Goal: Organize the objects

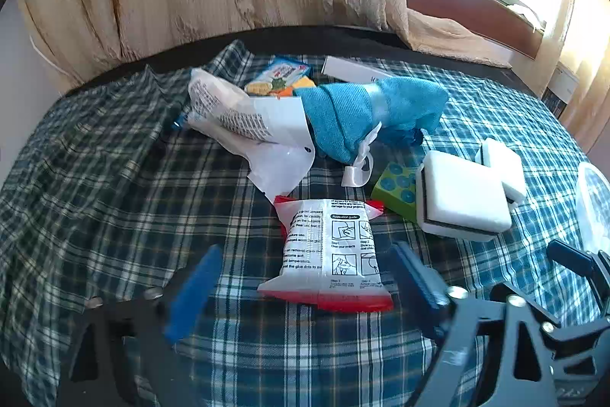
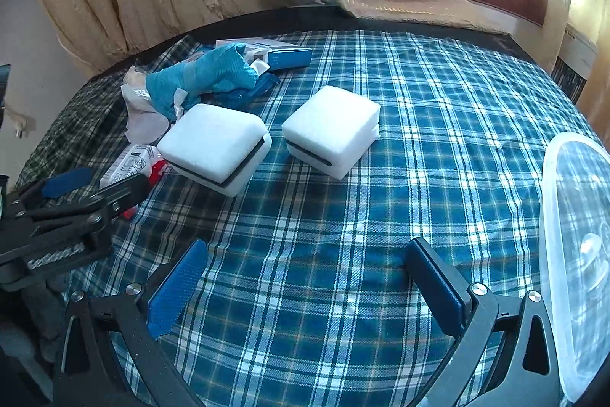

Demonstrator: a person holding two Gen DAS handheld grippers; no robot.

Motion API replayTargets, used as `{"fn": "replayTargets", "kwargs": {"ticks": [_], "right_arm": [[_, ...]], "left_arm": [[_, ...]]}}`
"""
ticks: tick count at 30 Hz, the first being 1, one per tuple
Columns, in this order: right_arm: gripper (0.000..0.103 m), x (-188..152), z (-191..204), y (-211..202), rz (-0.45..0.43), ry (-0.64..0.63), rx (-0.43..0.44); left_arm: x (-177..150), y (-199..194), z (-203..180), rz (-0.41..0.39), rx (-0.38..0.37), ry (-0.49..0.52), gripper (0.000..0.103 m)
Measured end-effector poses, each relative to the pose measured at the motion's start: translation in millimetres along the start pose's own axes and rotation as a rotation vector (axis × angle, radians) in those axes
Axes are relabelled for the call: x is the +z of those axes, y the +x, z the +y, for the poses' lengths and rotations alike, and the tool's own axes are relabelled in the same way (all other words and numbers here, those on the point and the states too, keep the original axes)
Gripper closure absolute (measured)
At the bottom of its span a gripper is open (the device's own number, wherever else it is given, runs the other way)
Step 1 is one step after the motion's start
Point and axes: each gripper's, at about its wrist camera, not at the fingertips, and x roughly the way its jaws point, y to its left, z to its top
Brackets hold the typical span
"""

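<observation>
A white packet with red ends and printed instructions (image 1: 328, 254) lies flat on the plaid cloth (image 1: 114, 201). My left gripper (image 1: 307, 248) stands open around it, its blue pads on either side of the packet; the left pad is clearly apart from it, the right pad close. My right gripper (image 2: 307, 243) is wide open over bare cloth with nothing between its fingers. Two white sponge blocks with a black stripe (image 2: 217, 147) (image 2: 331, 128) sit ahead of it. A rolled blue towel (image 1: 366, 113) lies further back.
A crumpled white printed bag (image 1: 236, 113), a snack pack (image 1: 282, 75), a white box (image 1: 354, 67) and a green dotted block (image 1: 396, 185) crowd the back. A clear plastic container (image 2: 579, 246) stands at the right edge. Curtains and a window lie behind.
</observation>
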Motion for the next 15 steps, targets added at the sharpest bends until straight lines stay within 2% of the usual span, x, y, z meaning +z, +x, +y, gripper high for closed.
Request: {"fn": "replayTargets", "kwargs": {"ticks": [3, 5, 10, 15], "right_arm": [[0.000, -2.3, 2.6, -1.3, -0.008, 0.006, 0.005], [0.000, -3.9, 2.6, -3.4, -0.016, 0.018, 0.022], [0.000, -4.2, 3.0, -14.9, -0.048, 0.066, 0.041], [0.000, 11.3, 27.1, -26.4, -0.097, 0.028, 0.035]], "left_arm": [[-2.2, 4.8, 4.4, 0.015, -0.014, -0.018, 0.033], [-3.2, 1.7, 5.7, -0.002, -0.020, -0.020, 0.039], [-3.5, -9.9, 9.0, -0.062, -0.042, -0.034, 0.040], [-1.3, -26.1, 18.0, -0.154, 0.010, -0.070, 0.040]]}}
